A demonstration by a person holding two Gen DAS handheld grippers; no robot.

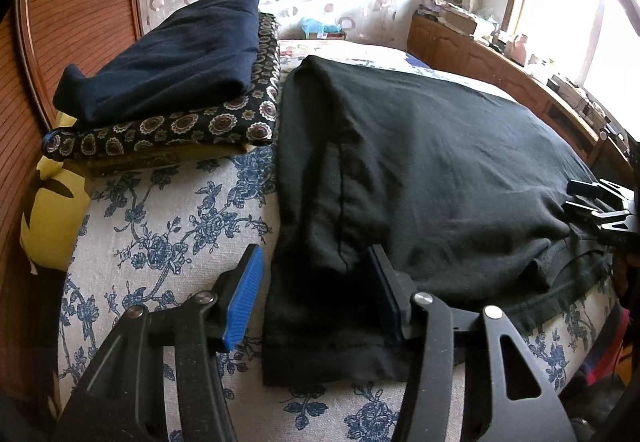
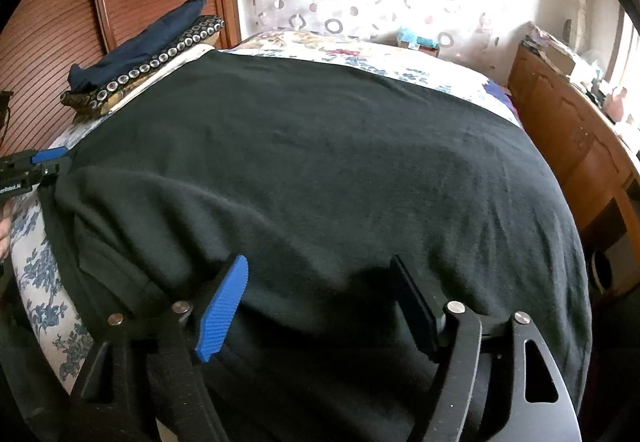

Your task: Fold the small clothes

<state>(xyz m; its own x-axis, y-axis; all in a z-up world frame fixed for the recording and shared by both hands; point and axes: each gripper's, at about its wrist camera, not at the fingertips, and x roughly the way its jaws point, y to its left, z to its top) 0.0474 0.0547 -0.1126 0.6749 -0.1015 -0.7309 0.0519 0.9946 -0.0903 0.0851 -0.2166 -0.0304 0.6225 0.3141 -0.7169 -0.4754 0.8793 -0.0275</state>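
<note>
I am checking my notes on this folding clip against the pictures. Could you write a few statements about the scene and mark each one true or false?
1. A black garment lies spread on the flowered bedsheet. True.
2. The left gripper is clamped shut on a sock. False: its jaws stand apart around the garment's sleeve.
3. A navy folded cloth tops the stack near the wooden headboard. True.
4. The right gripper holds a yellow pillow. False: it is open over the black garment.
5. The stack lies on the black garment. False: it sits beside it.
</note>
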